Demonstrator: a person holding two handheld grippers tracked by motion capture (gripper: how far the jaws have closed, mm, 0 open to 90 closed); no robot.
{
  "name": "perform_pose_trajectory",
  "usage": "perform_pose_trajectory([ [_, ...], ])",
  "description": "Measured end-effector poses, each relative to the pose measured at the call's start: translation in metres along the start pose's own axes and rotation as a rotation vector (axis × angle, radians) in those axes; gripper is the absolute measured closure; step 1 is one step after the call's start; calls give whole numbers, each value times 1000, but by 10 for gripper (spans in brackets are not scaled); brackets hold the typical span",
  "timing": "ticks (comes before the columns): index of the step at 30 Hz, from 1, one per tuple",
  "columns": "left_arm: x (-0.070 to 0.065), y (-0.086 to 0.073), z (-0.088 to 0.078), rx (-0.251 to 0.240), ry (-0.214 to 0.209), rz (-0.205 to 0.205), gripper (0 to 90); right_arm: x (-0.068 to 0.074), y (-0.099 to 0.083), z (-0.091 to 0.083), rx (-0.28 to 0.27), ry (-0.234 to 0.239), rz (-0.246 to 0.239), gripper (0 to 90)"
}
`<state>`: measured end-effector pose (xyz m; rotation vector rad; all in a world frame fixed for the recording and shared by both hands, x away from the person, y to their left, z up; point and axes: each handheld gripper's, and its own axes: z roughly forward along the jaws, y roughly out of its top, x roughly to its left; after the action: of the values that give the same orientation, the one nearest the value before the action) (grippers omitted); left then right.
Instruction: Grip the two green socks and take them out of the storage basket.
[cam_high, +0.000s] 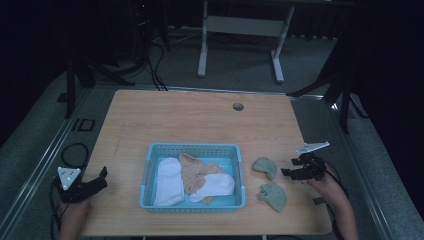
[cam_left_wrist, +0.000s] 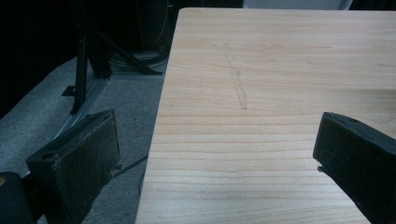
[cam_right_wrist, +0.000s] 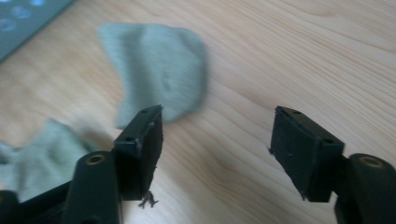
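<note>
High view shows two green socks, one (cam_high: 265, 167) above the other (cam_high: 274, 196), at the lower right of the frame, on the tabletop (cam_high: 200, 120) just right of the blue basket (cam_high: 192, 148). Right tool (cam_high: 291, 173) hovers beside them, jaws spread, pinching nothing. Left tool (cam_high: 103, 176), lower left, is spread too.

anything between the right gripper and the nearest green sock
No, just bare wood. In the high view the right gripper sits apart from the upper green sock, jaws open, and the right gripper view shows plain table between its jaws beside that sock.
</note>
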<state>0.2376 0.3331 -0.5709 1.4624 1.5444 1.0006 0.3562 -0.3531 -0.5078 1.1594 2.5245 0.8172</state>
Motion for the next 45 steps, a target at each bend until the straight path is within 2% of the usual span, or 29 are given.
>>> perform_pose_trajectory([
  [4,0,0,0,0,0,1,4,-10,-12,-4,-31,-40,57,262],
  [6,0,0,0,1,0,0,4,-14,-18,-5,-38,-41,94,194],
  [8,0,0,0,0,0,-1,4,-18,-24,-5,-45,-56,122,178],
  [9,0,0,0,0,0,-1,4,-19,-27,-5,-52,-54,134,130],
  [11,0,0,0,1,1,0,4,-22,-34,-6,-76,-62,147,107],
  [15,0,0,0,1,0,0,4,-27,-45,-8,-129,-136,199,107],
  [17,0,0,0,1,0,0,4,-28,-51,-8,-168,-161,231,107],
  [19,0,0,0,1,-1,0,4,-28,-57,-9,-211,-207,261,107],
  [20,0,0,0,1,-1,0,4,-28,-60,-9,-228,-210,269,107],
  [22,0,0,0,0,-1,0,4,-27,-65,-8,-240,-254,282,107],
  [26,0,0,0,0,-3,0,4,-25,-75,-6,-279,-284,320,107],
  [30,0,0,0,1,-4,1,4,-21,-83,-4,-330,-323,334,107],
  [34,0,0,0,1,-6,1,4,-19,-90,-4,-372,-328,359,107],
  [36,0,0,0,1,-7,2,4,-18,-93,-4,-388,-354,360,107],
  [40,0,0,0,2,-8,3,4,-17,-98,-5,-430,-368,393,108],
  [45,0,0,0,3,-7,8,3,-16,-98,-5,-429,-384,388,108],
])
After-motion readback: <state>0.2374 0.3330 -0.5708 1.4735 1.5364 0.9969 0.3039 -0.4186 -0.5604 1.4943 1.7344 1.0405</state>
